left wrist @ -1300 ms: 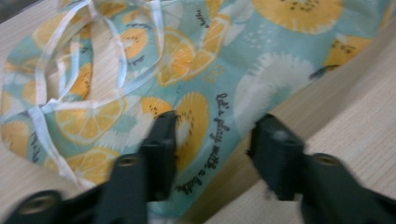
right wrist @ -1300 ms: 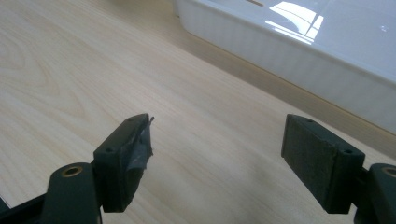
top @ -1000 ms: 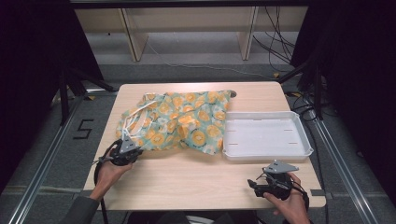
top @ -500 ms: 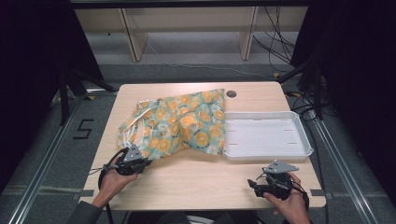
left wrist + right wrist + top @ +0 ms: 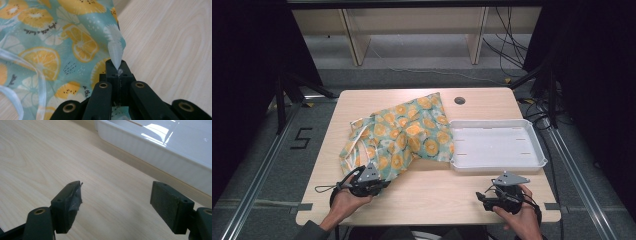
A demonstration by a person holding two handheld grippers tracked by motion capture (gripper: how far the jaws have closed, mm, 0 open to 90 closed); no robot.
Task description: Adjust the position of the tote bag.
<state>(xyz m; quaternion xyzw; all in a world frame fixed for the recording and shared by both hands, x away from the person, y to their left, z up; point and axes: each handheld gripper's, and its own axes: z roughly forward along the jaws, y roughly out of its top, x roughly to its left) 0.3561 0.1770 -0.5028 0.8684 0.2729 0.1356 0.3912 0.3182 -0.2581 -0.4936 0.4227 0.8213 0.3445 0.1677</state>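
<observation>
While I watched the high view, my left gripper [image 5: 373, 184] sat at about seven o'clock on the pale wooden table [image 5: 432, 195], its jaws pressed together on a corner of the teal cloth bag printed with orange slices [image 5: 404, 135]. In the left gripper view, that pinched corner rose as a thin pale point from between the closed jaws of the left gripper [image 5: 117, 75], and the teal cloth bag [image 5: 50, 45] spread away toward ten o'clock, with its whitish straps [image 5: 41, 82] looping at the left edge. From above, the bag lay crumpled across the middle of the table, stretched from the gripper up toward twelve o'clock, its right edge touching the white rectangular plastic tray [image 5: 532, 150] at three o'clock. My right gripper [image 5: 484, 196] rested at five o'clock, just short of the tray, apart from the bag. In the right gripper view, the right gripper [image 5: 116, 202] stood with its jaws spread wide over bare wood, nothing between them, the tray wall [image 5: 150, 152] beyond at one o'clock.
</observation>
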